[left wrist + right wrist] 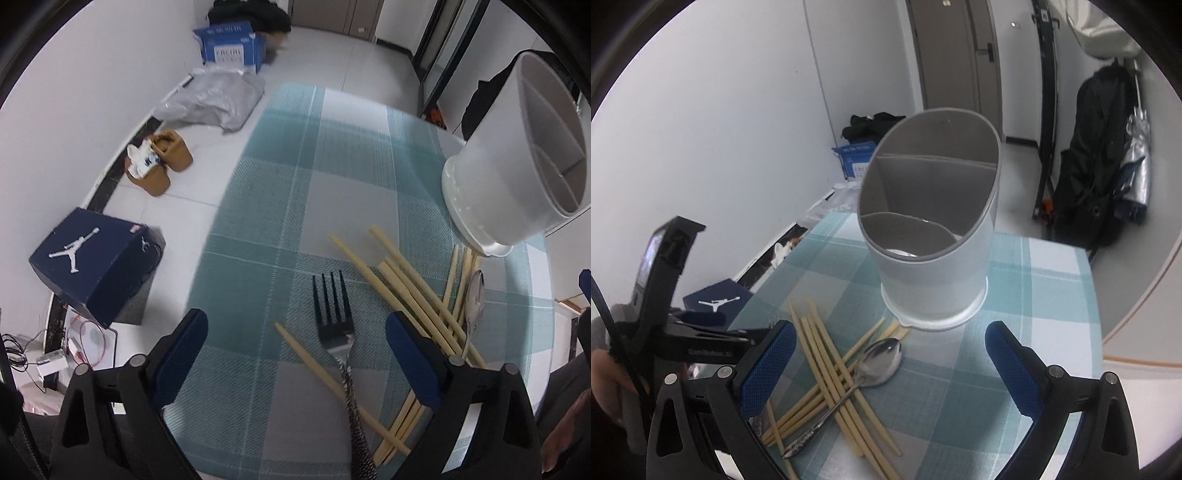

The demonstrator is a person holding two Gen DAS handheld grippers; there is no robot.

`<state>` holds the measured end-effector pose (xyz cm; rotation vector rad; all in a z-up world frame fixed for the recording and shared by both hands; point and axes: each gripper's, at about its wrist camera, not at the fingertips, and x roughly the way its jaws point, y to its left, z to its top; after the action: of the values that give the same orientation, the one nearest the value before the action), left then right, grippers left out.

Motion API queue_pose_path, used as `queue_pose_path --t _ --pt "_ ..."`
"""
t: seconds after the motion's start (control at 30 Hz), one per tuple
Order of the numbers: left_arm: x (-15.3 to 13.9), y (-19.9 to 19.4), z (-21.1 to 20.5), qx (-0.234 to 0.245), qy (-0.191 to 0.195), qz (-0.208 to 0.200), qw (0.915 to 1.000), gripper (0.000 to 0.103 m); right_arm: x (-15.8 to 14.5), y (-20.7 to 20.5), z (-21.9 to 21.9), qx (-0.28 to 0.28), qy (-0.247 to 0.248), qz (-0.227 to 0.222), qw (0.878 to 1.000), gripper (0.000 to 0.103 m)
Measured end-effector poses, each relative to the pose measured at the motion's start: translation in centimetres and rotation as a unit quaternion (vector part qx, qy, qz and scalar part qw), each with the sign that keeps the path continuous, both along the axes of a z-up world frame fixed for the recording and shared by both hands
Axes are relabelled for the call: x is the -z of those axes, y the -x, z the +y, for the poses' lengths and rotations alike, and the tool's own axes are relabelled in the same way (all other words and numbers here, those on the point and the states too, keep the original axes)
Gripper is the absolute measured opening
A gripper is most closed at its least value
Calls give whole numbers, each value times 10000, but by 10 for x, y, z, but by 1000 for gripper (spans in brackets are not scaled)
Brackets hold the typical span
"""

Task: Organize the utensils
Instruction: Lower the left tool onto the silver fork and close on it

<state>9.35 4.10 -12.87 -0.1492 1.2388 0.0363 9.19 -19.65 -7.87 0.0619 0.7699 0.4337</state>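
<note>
Checked tablecloth point(332, 184): holder point(934, 273), chopsticks point(827, 369), spoon point(879, 360), fork point(332, 306).

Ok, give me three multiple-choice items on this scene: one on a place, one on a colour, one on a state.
1. Where does the spoon lie?
A. inside the holder
B. on top of the chopsticks
C. on the floor

2. What colour is the fork's head?
A. black
B. gold
C. red

3. How is the left gripper?
A. shut on the fork
B. shut on a chopstick
C. open, with the fork head between its fingers

Answers:
1. B: in the right wrist view the spoon's handle crosses over the chopsticks on the cloth, in front of the holder.
2. A: the tines and head are black in the left wrist view; the handle is patterned.
3. C: both blue pads stand wide apart and neither touches the fork.
</note>
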Motion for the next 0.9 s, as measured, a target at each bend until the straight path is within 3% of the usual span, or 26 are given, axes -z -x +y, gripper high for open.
queue_pose_path --t 0.07,0.23,0.43,0.73,0.9 --pt "4 -5 -3 -2 33 124 9999 77 3 -4 0 14 -8 107 9999 102" --pt "0 -12 -13 -56 -79 173 9998 59 8 -9 -4 -34 -158 307 9994 101" --pt "-2 -15 -25 -94 -302 145 9994 18 13 -11 -7 -113 -210 456 9987 98" --pt "-4 -23 -24 -108 -172 149 9997 16 33 -15 -14 -75 -462 1155 9922 87" --pt "-13 -27 -20 -193 90 -43 9998 16 52 -25 -19 61 -751 1720 9822 71"
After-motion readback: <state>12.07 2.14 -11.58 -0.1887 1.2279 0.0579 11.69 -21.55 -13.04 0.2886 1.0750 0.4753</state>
